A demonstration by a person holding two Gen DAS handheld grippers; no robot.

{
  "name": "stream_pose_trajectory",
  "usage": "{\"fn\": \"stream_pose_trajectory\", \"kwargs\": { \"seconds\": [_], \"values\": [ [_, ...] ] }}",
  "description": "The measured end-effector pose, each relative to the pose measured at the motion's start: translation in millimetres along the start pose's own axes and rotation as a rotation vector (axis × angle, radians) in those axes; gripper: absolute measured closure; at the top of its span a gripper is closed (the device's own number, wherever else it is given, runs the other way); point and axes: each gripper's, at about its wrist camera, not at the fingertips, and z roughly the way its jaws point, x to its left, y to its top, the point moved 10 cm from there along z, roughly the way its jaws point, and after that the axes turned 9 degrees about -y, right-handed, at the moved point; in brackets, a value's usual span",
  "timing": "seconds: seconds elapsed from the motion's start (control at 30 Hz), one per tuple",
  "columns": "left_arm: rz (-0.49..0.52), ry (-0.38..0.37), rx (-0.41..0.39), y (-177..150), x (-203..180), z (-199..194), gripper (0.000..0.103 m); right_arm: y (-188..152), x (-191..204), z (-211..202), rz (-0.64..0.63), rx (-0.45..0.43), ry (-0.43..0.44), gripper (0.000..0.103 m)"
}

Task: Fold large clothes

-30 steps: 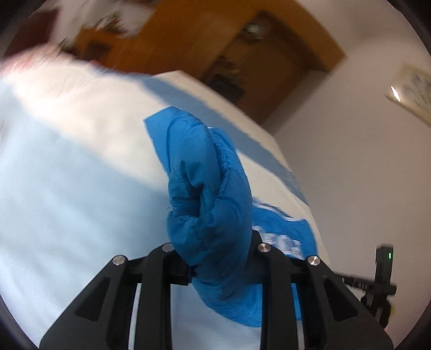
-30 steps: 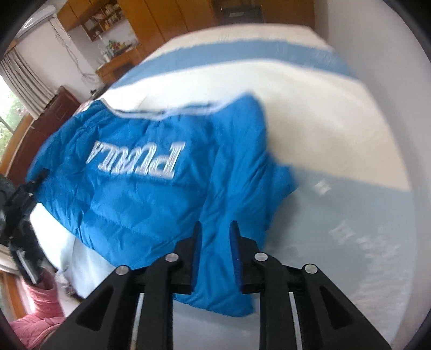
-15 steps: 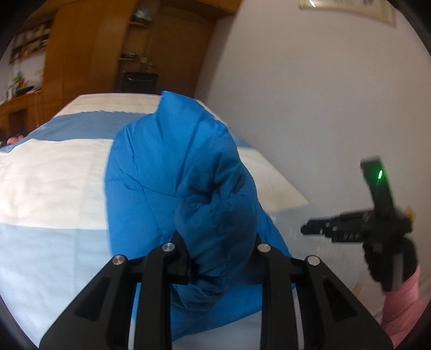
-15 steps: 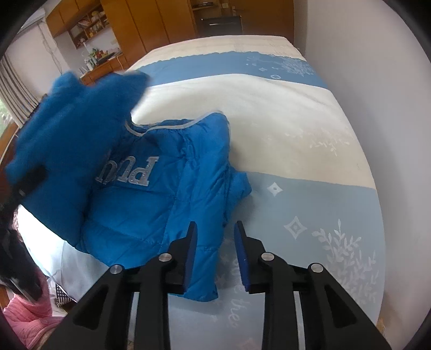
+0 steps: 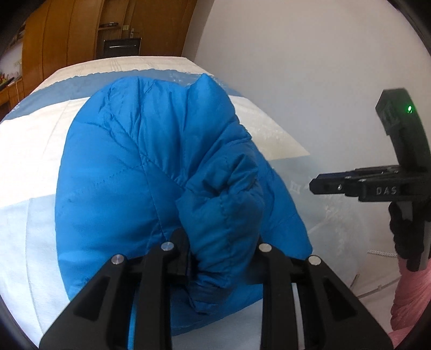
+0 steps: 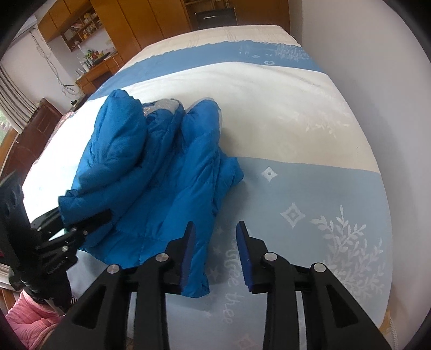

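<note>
A blue puffer jacket [image 6: 167,172] lies on the bed, its left side folded over the middle. My left gripper [image 5: 221,242] is shut on a bunched blue sleeve cuff [image 5: 221,204] and holds it over the jacket body [image 5: 121,175]; it also shows in the right wrist view [image 6: 83,218] at the jacket's left edge. My right gripper [image 6: 215,239] is open and empty, just above the jacket's near right hem. It shows in the left wrist view [image 5: 320,185] to the right of the jacket, off the cloth.
The bed cover [image 6: 296,161] has blue and cream bands with white patterns. A white wall [image 6: 377,67] runs along the bed's right side. Wooden wardrobes [image 6: 150,24] and a desk [image 6: 97,72] stand beyond the far end. A pink sleeve [image 5: 409,296] shows at the near edge.
My left gripper has carried the sleeve rightward over the jacket, covering the white lettering. My right gripper let go of the right hem, opened wider and drew back a little.
</note>
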Motion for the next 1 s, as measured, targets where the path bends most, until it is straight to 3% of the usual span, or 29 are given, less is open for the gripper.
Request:
{"fn": "stream_pose_trajectory", "kwargs": {
  "seconds": [0.33,0.47,0.53,0.57,0.63,0.7,0.73,0.8,0.9,0.97,1.0],
  "values": [
    [-0.016,-0.014,0.006,-3.5,1.9,7.3,0.079,6.3,14.7,3.2,-0.019,0.000,0.036,0.070],
    [-0.028,-0.044,-0.007,-6.6,-1.6,-11.8,0.075,18.4,23.2,-5.6,-0.013,-0.026,0.086,0.058],
    [-0.024,-0.064,-0.013,-5.8,-4.5,-27.9,0.068,26.9,28.9,-10.6,-0.004,-0.031,0.134,0.055],
    [-0.026,-0.084,-0.017,-6.1,-7.0,-37.4,0.064,30.2,31.3,-12.7,0.002,-0.032,0.159,0.053],
    [-0.050,-0.202,-0.032,-5.5,-15.7,-62.9,0.044,39.4,41.0,-18.4,0.020,-0.026,0.254,0.046],
    [-0.107,-0.358,-0.048,-1.6,-20.4,-91.0,0.042,48.0,50.6,-22.9,0.034,-0.018,0.329,0.036],
    [-0.132,-0.385,-0.060,1.1,-16.4,-101.1,0.041,52.6,56.7,-23.7,0.034,-0.012,0.362,0.030],
    [-0.169,-0.337,-0.095,8.2,4.4,-116.4,0.041,57.9,66.4,-20.8,0.034,0.011,0.397,0.021],
    [-0.189,-0.006,-0.092,16.1,70.4,-115.5,0.042,62.2,82.8,-6.3,0.034,0.069,0.397,0.019],
    [-0.209,0.120,-0.058,16.7,103.0,-104.1,0.042,63.5,89.5,6.3,0.033,0.107,0.387,0.019],
    [-0.221,0.141,-0.048,17.0,112.4,-98.8,0.043,63.2,94.2,14.8,0.037,0.134,0.388,0.019]
  ]
}}
